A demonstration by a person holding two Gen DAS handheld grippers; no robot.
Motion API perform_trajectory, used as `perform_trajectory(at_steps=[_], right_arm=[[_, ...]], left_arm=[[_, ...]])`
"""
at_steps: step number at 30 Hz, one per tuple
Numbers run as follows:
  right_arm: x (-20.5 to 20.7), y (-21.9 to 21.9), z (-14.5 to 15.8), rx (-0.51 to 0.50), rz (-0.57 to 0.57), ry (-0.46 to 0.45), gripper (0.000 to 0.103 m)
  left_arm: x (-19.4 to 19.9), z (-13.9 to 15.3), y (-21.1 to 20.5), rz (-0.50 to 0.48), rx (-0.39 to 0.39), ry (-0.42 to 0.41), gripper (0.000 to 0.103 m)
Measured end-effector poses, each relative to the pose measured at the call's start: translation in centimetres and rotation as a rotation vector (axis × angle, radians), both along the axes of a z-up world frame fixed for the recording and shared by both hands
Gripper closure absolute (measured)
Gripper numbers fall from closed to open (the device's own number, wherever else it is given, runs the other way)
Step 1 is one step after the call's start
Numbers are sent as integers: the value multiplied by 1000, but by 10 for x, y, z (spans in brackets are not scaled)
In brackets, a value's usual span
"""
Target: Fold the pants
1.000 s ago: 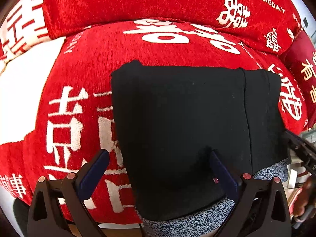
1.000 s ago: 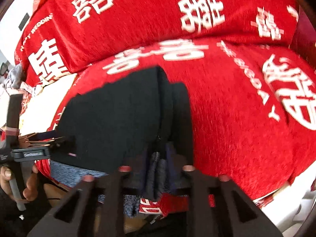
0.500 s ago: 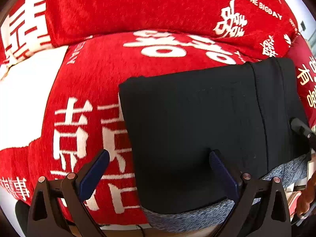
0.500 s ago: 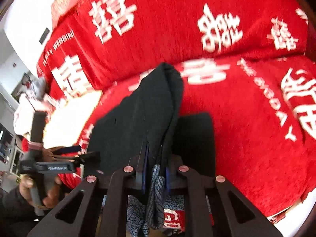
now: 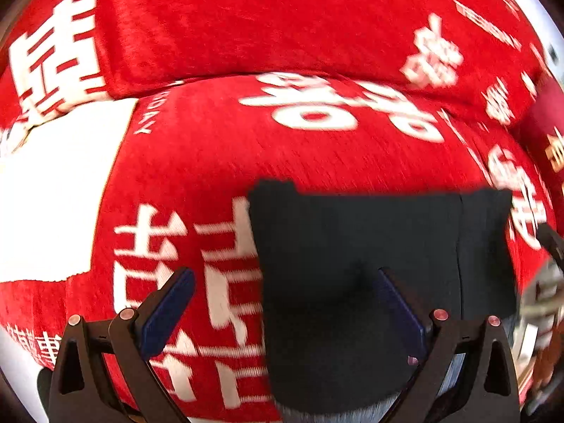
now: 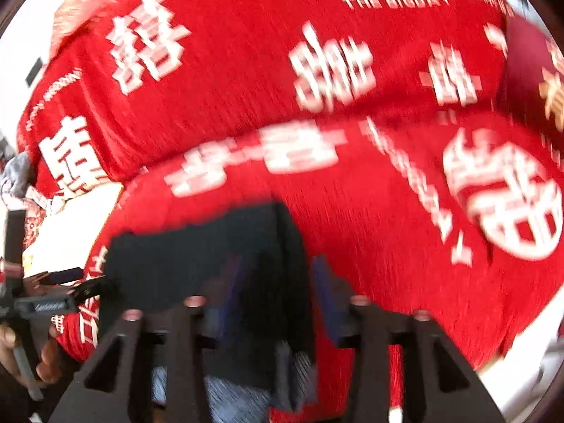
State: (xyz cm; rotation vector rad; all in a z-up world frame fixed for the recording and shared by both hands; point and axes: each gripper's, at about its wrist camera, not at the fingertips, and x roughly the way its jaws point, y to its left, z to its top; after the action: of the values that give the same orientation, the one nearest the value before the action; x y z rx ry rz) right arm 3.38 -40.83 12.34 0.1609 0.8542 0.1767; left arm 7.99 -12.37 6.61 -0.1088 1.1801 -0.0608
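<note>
The black pants lie folded into a flat rectangle on the red sofa seat, with grey speckled lining showing at the near edge. My left gripper is open wide above the pants' left edge, its right finger over the black cloth and nothing pinched. In the right wrist view my right gripper has its jaws opening. The pants' right edge sits loosely between the blurred pads. The left gripper shows at the far left, held by a hand.
The red cover with white characters runs up the backrest. A white patch lies on the seat's left. A dark red cushion stands at the right end. Grey clutter sits beyond the sofa's left arm.
The right gripper, which held the pants' edge pinched and raised, has spread its jaws and the cloth has dropped flat. The left gripper has pulled back and up, still open.
</note>
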Motion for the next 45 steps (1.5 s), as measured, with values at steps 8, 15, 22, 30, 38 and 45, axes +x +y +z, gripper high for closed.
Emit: perform_trajectory(at_steps=[8,15,22,30,38,45], right_arm=[[75,61,-51,-106,159,159,28],[78,45,-65,-107,138,236,28],[-8,36,-34,-182,134,115,25],[-53,19,-73,-229,71,181,22],[-81,26,-46,-269,32,72,20],[-77,49,-68,-209,180,120,19]], left_arm=[[42,-38,14,138,69,128,0],[49,-39,-2,71,155,104,0],[-18,-8,7,-12,27,68,0],[-68,-39,-10,-108,22,81,0],[-86,-24,-15,-121,68,13,0],[-87,-34,-19,-113,85,37,0]])
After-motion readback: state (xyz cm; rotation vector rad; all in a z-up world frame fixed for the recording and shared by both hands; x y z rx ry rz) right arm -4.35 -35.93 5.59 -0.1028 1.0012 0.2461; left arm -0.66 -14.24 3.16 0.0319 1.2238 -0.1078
